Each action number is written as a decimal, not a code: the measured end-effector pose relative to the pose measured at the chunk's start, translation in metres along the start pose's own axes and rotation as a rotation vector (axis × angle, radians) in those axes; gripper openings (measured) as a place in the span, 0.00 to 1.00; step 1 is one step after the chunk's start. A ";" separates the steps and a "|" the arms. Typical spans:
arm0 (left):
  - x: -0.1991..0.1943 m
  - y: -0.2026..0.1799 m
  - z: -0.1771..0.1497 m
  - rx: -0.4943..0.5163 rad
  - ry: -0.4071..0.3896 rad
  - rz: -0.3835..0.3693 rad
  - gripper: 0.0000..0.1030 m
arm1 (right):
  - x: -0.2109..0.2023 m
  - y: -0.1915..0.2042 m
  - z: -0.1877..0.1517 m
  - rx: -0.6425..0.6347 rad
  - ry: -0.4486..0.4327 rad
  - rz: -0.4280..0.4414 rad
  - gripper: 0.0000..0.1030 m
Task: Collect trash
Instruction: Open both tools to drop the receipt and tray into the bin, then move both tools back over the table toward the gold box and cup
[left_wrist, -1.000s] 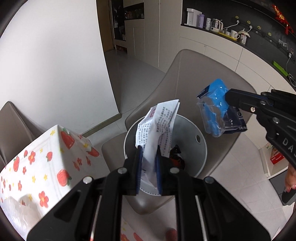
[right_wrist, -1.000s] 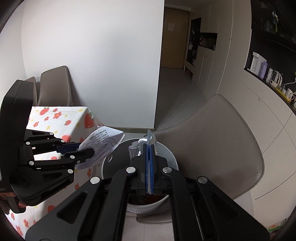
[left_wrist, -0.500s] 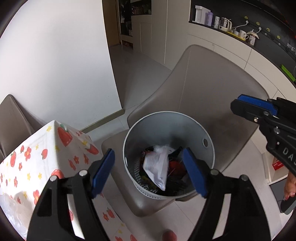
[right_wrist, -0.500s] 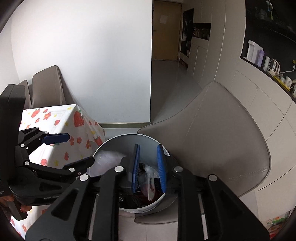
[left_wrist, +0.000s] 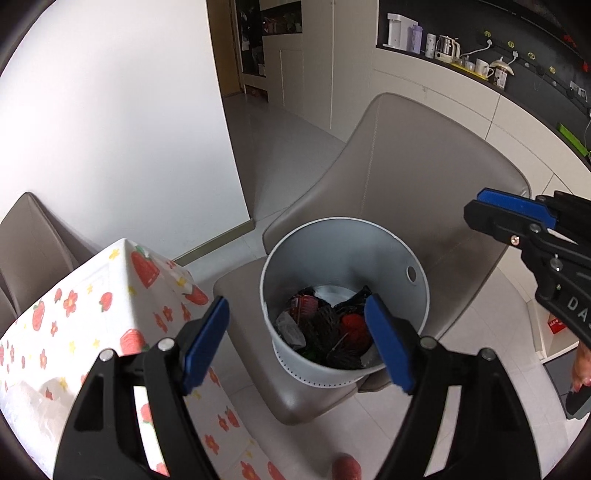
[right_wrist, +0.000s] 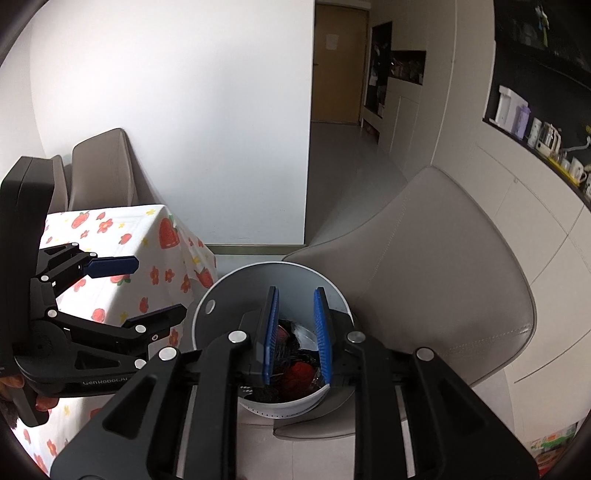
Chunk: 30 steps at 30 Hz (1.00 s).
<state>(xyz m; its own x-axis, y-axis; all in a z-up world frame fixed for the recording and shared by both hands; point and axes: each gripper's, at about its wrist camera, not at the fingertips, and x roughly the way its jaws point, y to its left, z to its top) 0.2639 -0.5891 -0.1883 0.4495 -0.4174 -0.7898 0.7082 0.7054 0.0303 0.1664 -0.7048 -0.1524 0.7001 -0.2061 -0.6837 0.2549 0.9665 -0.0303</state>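
A white round trash bin (left_wrist: 343, 240) stands on the seat of a grey chair (left_wrist: 417, 155); it holds mixed red, black and clear trash (left_wrist: 328, 332). My left gripper (left_wrist: 299, 343) is wide open and empty above the bin's near rim. My right gripper (right_wrist: 295, 328) is open and empty, directly over the bin (right_wrist: 221, 291), with the trash (right_wrist: 295, 373) showing between its pads. The right gripper also shows at the right edge of the left wrist view (left_wrist: 517, 218). The left gripper shows at the left of the right wrist view (right_wrist: 147, 291).
A table with a strawberry-print cloth (left_wrist: 92, 314) stands left of the bin, also in the right wrist view (right_wrist: 122, 258). More grey chairs (right_wrist: 99, 170) stand behind it by the white wall. A counter with kettles and mugs (left_wrist: 443, 48) runs along the far right.
My left gripper opened and dropped the printed paper into the bin. My right gripper opened and dropped the blue wrapper into the bin. Both are empty now.
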 end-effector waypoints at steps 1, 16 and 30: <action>-0.004 0.002 -0.001 -0.004 -0.004 0.003 0.74 | -0.003 0.004 0.001 -0.009 -0.004 0.005 0.18; -0.098 0.078 -0.077 -0.163 -0.038 0.146 0.74 | -0.050 0.120 0.012 -0.182 -0.065 0.172 0.18; -0.233 0.217 -0.226 -0.441 -0.051 0.399 0.74 | -0.084 0.333 -0.003 -0.441 -0.063 0.453 0.18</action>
<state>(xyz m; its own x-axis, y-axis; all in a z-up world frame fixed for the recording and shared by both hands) 0.1898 -0.2088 -0.1363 0.6675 -0.0904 -0.7391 0.1915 0.9801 0.0531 0.1903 -0.3652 -0.1074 0.7155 0.2425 -0.6552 -0.3655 0.9292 -0.0552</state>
